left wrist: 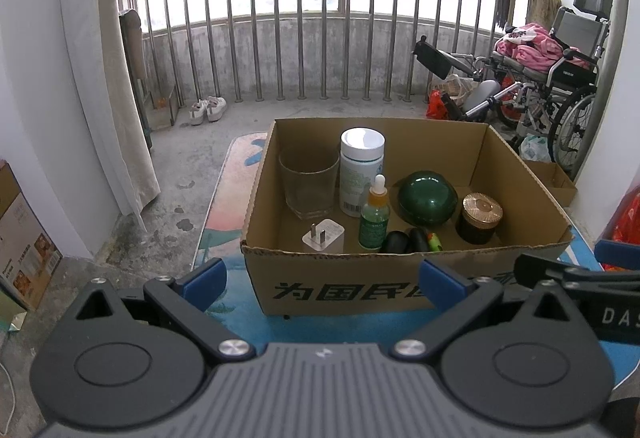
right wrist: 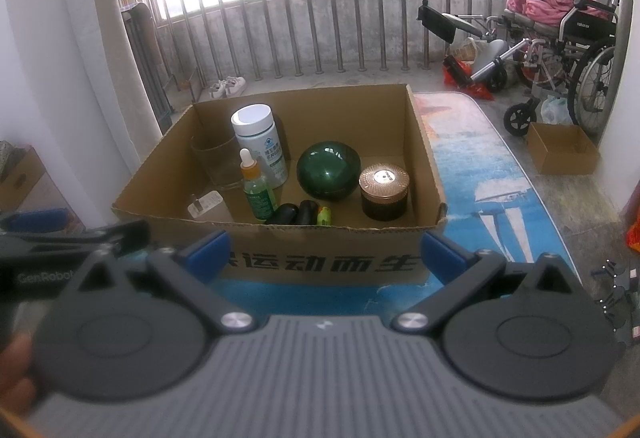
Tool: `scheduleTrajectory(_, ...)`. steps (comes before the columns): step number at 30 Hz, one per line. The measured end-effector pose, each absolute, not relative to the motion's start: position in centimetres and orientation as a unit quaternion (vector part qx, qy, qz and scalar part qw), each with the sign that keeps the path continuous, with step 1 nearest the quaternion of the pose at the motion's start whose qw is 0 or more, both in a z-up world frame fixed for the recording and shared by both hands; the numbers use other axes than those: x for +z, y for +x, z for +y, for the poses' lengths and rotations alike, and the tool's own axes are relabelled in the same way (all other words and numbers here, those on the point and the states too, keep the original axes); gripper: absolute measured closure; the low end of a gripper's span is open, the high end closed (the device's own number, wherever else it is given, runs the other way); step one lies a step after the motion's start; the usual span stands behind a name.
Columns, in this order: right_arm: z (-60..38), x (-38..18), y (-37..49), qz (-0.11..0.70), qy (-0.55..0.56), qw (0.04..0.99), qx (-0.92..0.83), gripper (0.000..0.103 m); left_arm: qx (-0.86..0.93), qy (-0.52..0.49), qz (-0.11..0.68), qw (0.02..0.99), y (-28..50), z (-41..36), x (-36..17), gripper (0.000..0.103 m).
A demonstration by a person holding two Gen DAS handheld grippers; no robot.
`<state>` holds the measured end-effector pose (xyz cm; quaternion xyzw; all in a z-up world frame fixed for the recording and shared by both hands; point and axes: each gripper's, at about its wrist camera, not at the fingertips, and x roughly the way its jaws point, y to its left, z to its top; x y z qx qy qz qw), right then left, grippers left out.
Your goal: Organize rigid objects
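Observation:
An open cardboard box (left wrist: 376, 282) (right wrist: 320, 262) stands on a blue patterned mat. Inside it are a clear glass (left wrist: 307, 184) (right wrist: 214, 164), a white bottle (left wrist: 361, 170) (right wrist: 262, 142), a green dropper bottle (left wrist: 375, 216) (right wrist: 256, 186), a round dark green jar (left wrist: 427, 197) (right wrist: 328, 170), a dark jar with a copper lid (left wrist: 480, 217) (right wrist: 384, 194), a white plug (left wrist: 323, 236) (right wrist: 206, 204), and two black oval pieces with a small green item (left wrist: 412, 240) (right wrist: 302, 213). My left gripper (left wrist: 324, 284) and right gripper (right wrist: 326, 252) hang open just before the box's near wall, holding nothing.
A wheelchair (left wrist: 560, 78) (right wrist: 568, 34) piled with pink cloth stands at the right by the metal railing (left wrist: 320, 30). A small empty carton (right wrist: 560, 150) sits right of the mat (right wrist: 492, 174). White shoes (left wrist: 208, 110), a curtain (left wrist: 124, 98) and a printed carton (left wrist: 24, 238) are on the left.

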<state>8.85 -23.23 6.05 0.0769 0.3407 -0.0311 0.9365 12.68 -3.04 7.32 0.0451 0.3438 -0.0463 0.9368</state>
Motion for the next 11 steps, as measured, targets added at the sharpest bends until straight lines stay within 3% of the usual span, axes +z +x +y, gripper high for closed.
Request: scheduleTrajectory(11,-23.22,6.07,8.85,0.341,0.077,0.936,-0.031,0.001,-0.046,0.043,0.345,0.936,12.59,-2.97,7.32,0.0)
